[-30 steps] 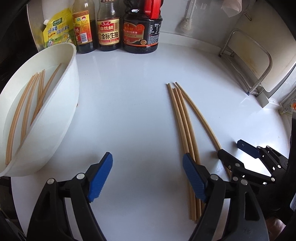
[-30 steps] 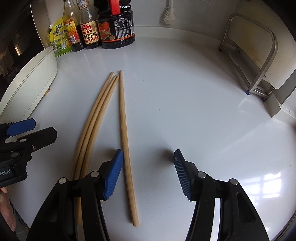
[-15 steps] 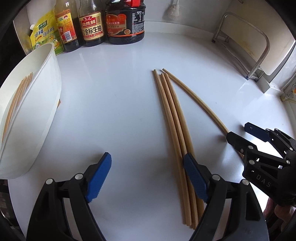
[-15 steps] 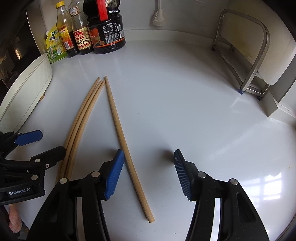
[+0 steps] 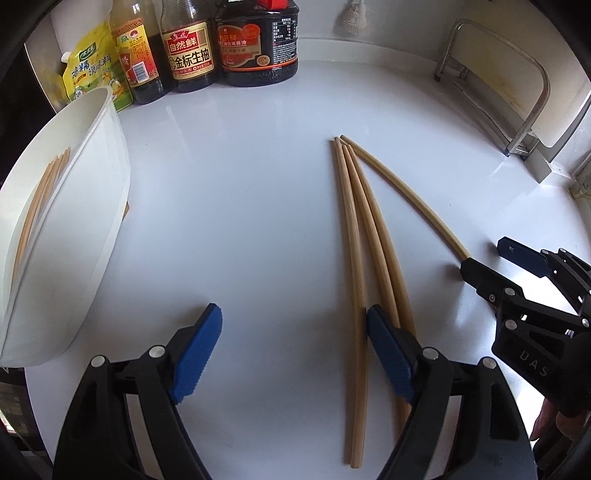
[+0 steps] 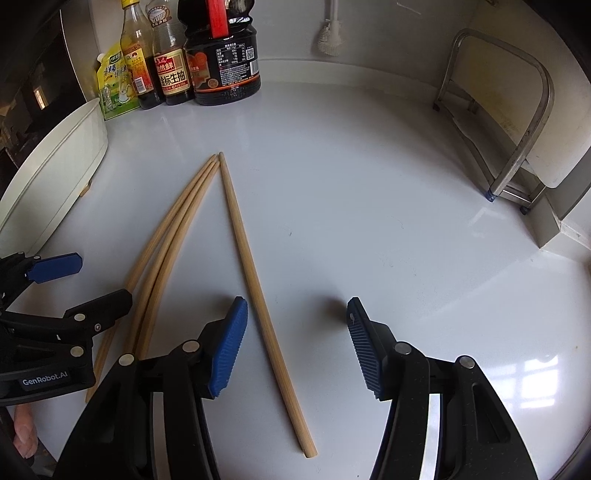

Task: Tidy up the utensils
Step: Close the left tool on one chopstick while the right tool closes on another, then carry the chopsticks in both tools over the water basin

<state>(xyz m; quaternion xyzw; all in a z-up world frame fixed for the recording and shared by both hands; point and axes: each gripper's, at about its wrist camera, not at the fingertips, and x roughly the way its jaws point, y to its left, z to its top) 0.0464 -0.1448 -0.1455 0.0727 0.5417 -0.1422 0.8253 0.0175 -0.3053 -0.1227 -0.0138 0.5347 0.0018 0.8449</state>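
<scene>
Several wooden chopsticks lie on the white counter (image 5: 240, 221). Three lie together (image 5: 364, 229) and show in the right wrist view (image 6: 168, 236); one lies apart to their right (image 5: 402, 188), (image 6: 255, 280). My left gripper (image 5: 291, 347) is open and empty, its right pad over the bundle's near part. My right gripper (image 6: 295, 339) is open and empty, with the single chopstick running between its pads. It also shows at the right of the left wrist view (image 5: 495, 258). A white tub (image 5: 66, 236) at the left holds several more chopsticks (image 5: 40, 199).
Sauce bottles (image 5: 225, 40) and a yellow pouch (image 5: 92, 70) stand at the back against the wall. A metal rack (image 6: 509, 122) stands at the right. A brush (image 6: 330, 33) hangs on the back wall.
Both grippers have shifted over the counter: the left one right toward the bundle, the right one so that the single chopstick now lies between its pads. Both stay open.
</scene>
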